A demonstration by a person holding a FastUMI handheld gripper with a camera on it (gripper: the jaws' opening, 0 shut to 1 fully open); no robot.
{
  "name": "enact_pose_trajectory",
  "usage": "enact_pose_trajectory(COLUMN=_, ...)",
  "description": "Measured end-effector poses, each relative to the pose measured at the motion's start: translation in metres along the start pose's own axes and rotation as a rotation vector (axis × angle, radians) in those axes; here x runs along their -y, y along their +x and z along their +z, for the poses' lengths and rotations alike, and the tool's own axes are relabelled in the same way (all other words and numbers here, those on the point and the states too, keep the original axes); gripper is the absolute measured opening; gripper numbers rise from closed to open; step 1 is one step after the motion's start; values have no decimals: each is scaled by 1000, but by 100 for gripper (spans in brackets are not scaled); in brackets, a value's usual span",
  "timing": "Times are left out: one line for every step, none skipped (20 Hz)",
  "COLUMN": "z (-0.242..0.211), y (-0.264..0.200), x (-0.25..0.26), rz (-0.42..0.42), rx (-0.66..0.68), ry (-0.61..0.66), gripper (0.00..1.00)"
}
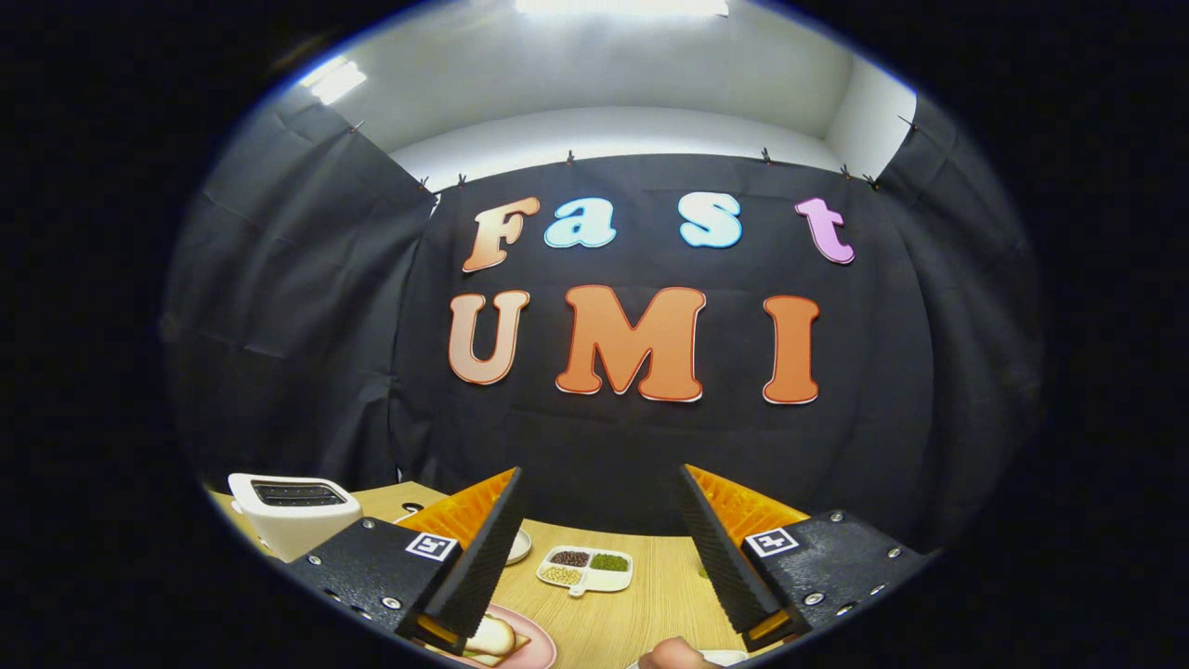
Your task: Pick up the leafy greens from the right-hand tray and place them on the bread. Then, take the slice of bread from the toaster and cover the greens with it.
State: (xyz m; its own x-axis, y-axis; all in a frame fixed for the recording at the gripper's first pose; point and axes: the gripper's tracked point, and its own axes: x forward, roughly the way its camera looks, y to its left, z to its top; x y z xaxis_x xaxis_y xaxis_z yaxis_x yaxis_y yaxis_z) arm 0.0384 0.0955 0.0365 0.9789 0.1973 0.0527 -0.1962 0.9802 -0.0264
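- The claw (599, 548) stands wide open with nothing between its two fingers, raised above the wooden counter (650, 604) and looking out toward the booth's back wall.
- The toaster (293, 520) sits at the counter's far left corner, beyond the left finger; its slots look dark, and whether a slice stands in them cannot be told from here.
- The bread (492, 639) lies on a pink plate (539, 646) at the near edge of the counter, partly under the tip of the left finger.
- A small divided dish (587, 569) with dark, green and pale fillings sits mid-counter, ahead of the gap between the fingers.
- The leafy greens cannot be made out for sure; a sliver of green shows just inside the right finger, and a pale rim (725, 658) at the near edge may be the right-hand tray.
- A fingertip of a person (671, 655) shows at the near edge.
- Judging by the task, greens would be light, limp and easily torn, so a gentle pinch low on a bunched stem or thick fold seems safest.
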Motion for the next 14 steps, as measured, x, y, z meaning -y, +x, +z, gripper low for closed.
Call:
enact_pose_trajectory(z=3, y=-1, x=0, rz=4, rx=9, ry=0, gripper=97)
enact_pose_trajectory(z=6, y=-2, x=-1, rz=5, rx=18, ry=0, gripper=97)
enact_pose_trajectory(z=7, y=-4, x=-2, rz=9, rx=24, ry=2, gripper=97)
enact_pose_trajectory(z=9, y=-6, x=-3, rz=11, rx=27, ry=6, gripper=97)
enact_pose_trajectory(z=9, y=-6, x=-4, rz=14, rx=27, ry=10, gripper=97)
enact_pose_trajectory(z=9, y=-7, x=-4, rz=16, rx=27, ry=15, gripper=97)
enact_pose_trajectory(z=8, y=-5, x=-3, rz=14, rx=28, ry=19, gripper=97)
enact_pose_trajectory(z=8, y=-5, x=-2, rz=14, rx=28, ry=21, gripper=97)
enact_pose_trajectory(z=7, y=-4, x=-1, rz=9, rx=29, ry=25, gripper=97)
enact_pose_trajectory(z=7, y=-4, x=-1, rz=10, rx=30, ry=27, gripper=97)
enact_pose_trajectory(z=7, y=-4, x=0, rz=10, rx=29, ry=30, gripper=97)
enact_pose_trajectory(z=8, y=-4, x=0, rz=14, rx=32, ry=31, gripper=97)
enact_pose_trajectory(z=10, y=-4, x=0, rz=15, rx=37, ry=31, gripper=97)
enact_pose_trajectory(z=11, y=-4, x=0, rz=13, rx=39, ry=30, gripper=97)
